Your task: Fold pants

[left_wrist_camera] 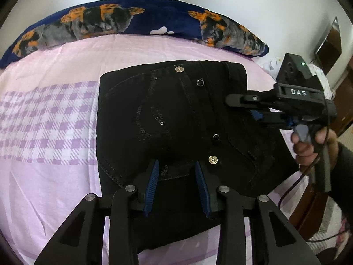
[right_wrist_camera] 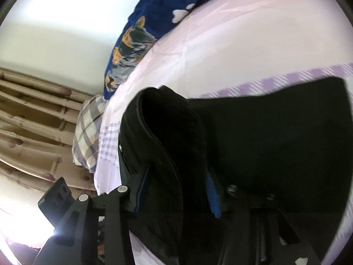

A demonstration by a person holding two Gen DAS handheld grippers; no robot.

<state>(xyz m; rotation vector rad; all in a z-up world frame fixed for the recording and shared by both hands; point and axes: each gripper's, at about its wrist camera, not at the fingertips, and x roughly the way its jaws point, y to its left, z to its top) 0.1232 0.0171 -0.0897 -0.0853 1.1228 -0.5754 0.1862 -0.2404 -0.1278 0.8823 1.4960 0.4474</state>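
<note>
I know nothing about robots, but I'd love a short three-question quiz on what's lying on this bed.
1. True or false: the pants lie on a bare wooden floor.
2. What colour are the pants? A) black B) red C) white
3. What lies along the far edge of the bed sheet?

Key:
1. False. They lie on the pink and lilac bed sheet.
2. A.
3. A dark blue blanket printed with orange and grey animals.
</note>
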